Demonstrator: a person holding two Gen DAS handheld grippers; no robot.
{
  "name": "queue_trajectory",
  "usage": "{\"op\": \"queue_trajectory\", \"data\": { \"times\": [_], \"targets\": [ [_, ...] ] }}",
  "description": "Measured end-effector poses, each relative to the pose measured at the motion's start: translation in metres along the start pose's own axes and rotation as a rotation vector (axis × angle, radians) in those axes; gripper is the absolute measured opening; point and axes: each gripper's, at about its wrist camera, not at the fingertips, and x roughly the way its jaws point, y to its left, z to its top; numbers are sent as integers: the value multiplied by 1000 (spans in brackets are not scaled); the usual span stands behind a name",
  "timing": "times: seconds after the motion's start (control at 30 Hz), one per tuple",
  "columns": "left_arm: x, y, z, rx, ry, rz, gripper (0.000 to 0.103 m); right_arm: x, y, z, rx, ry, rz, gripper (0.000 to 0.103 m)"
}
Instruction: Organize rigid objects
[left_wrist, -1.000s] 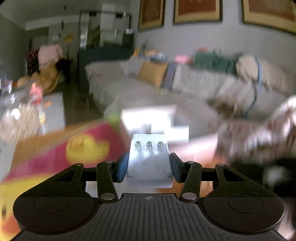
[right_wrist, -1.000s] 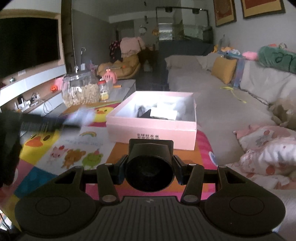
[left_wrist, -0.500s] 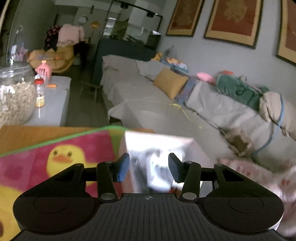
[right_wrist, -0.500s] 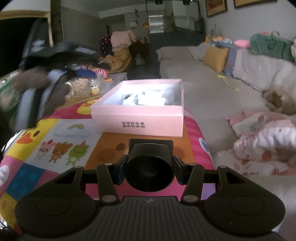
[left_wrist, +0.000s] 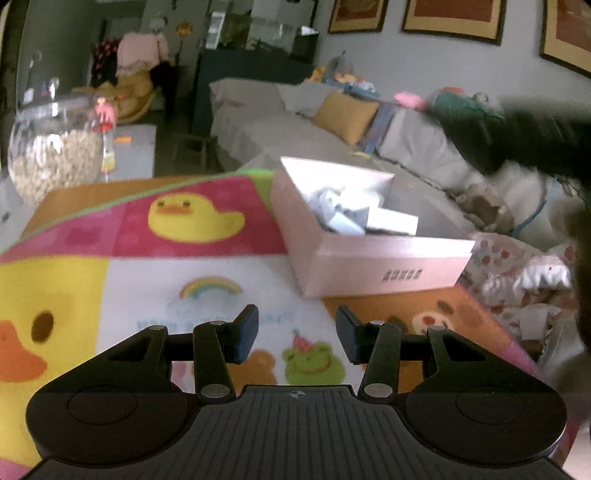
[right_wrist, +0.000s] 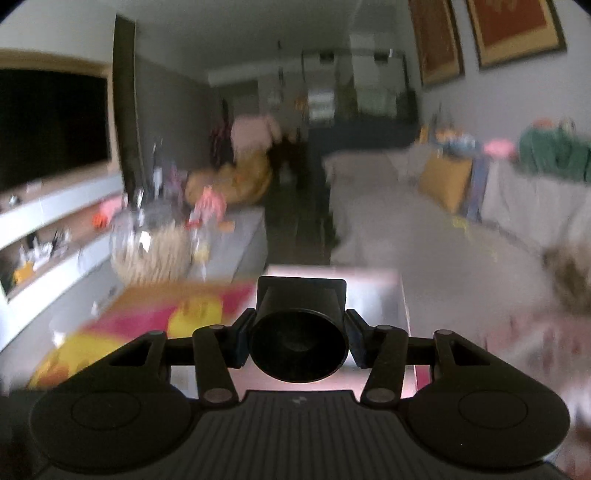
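Now black cup-shaped object (right_wrist: 299, 339) between opening right jaws (pads alongside), above pink box (right_wrist: 373, 291)

A colourful cartoon play mat (left_wrist: 192, 221) with yellow ducks covers the near surface. Far left stands a round glass jar (left_wrist: 55, 155) of beige pieces. A grey-covered sofa (left_wrist: 258, 110) with a mustard cushion (left_wrist: 345, 116) lies far right.

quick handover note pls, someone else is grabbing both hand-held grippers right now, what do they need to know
Left hand-held gripper: open, empty, hovering over the cartoon play mat just short of the pink box.
Right hand-held gripper: jaws opening, with the black funnel-shaped part still between them, above the pink box.
Done: several white and grey pieces already lie in the box.
Left: let the black part drop into the box, then check the mat for strays; the blurred right view shows none clearly.
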Motion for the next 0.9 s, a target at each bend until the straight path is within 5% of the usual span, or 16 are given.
{"op": "queue_trajectory", "data": {
  "times": [0.07, 0.17, 0.4, 0.57, 0.9],
  "targets": [
    [1, 7, -5, -9, 17, 18, 50, 20, 4, 19, -9, -11, -36, 75],
    [1, 17, -13, 1, 41, 80, 50, 34, 4, 20, -2, 38, -89, 75],
    [8, 14, -21, 43, 60, 149, 52, 24, -2, -61, 4, 206, -118, 76],
    [16, -2, -24, 100, 69, 153, 73, 41, 2, -106, 0, 352, -126, 77],
    [32, -15, -20, 35, 17, 252, 77, 63, 3, -107, 25, 368, -188, 101]
  ]
}}
